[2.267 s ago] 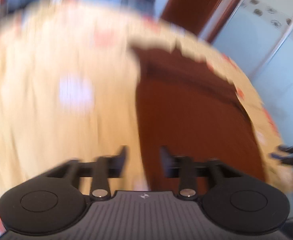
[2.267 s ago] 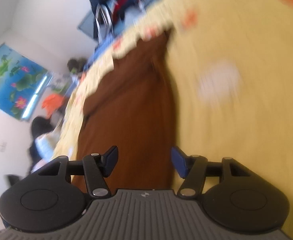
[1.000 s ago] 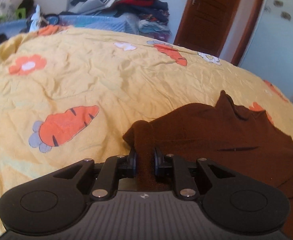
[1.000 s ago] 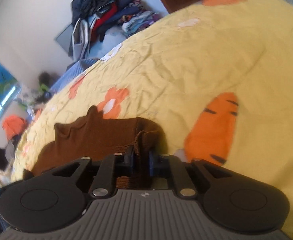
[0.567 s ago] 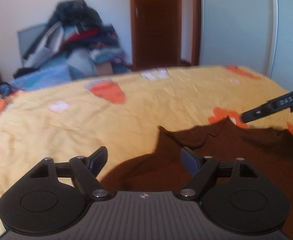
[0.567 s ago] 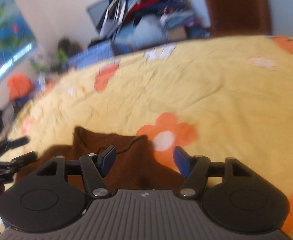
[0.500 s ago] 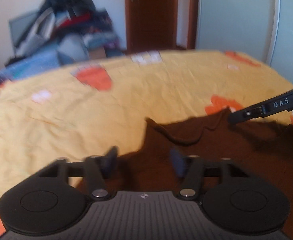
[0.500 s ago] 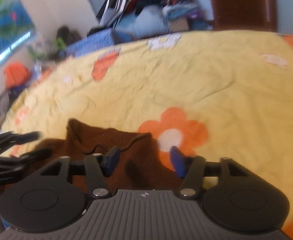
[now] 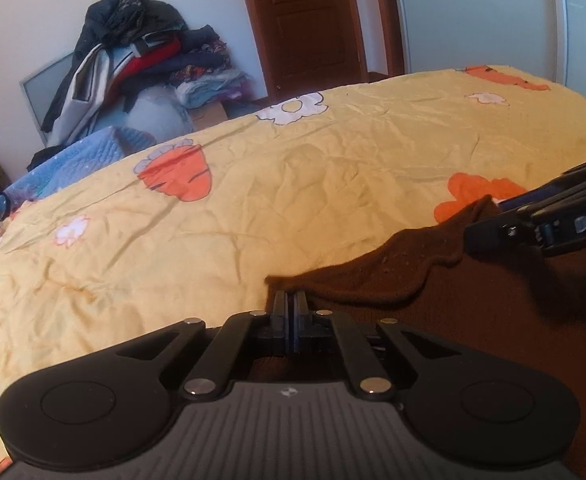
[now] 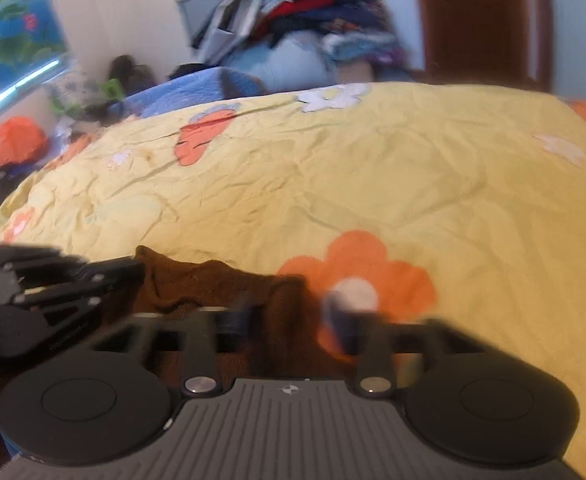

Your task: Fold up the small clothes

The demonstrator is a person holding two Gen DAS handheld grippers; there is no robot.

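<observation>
A brown knit garment (image 9: pixel 473 304) lies flat on the yellow bedspread (image 9: pixel 253 184). My left gripper (image 9: pixel 291 300) is shut at the garment's left corner, the jaws pressed together on its edge. In the right wrist view the garment (image 10: pixel 213 280) shows its neckline. My right gripper (image 10: pixel 289 320) is blurred, with its jaws apart around the garment's right corner. Each gripper shows in the other's view: the right one (image 9: pixel 541 220) at the garment's far corner, the left one (image 10: pixel 65 284) at the left.
The bedspread has orange carrot (image 9: pixel 177 172) and flower (image 10: pixel 357 280) prints. A pile of clothes (image 9: pixel 133 56) sits beyond the bed by the wall. A brown door (image 9: pixel 309 20) and a white wardrobe (image 9: pixel 493 12) stand behind.
Both grippers let go of the folded fabric and opened, then came down on the garment's near corners. The left has now shut on its corner; the right's jaws are closer together.
</observation>
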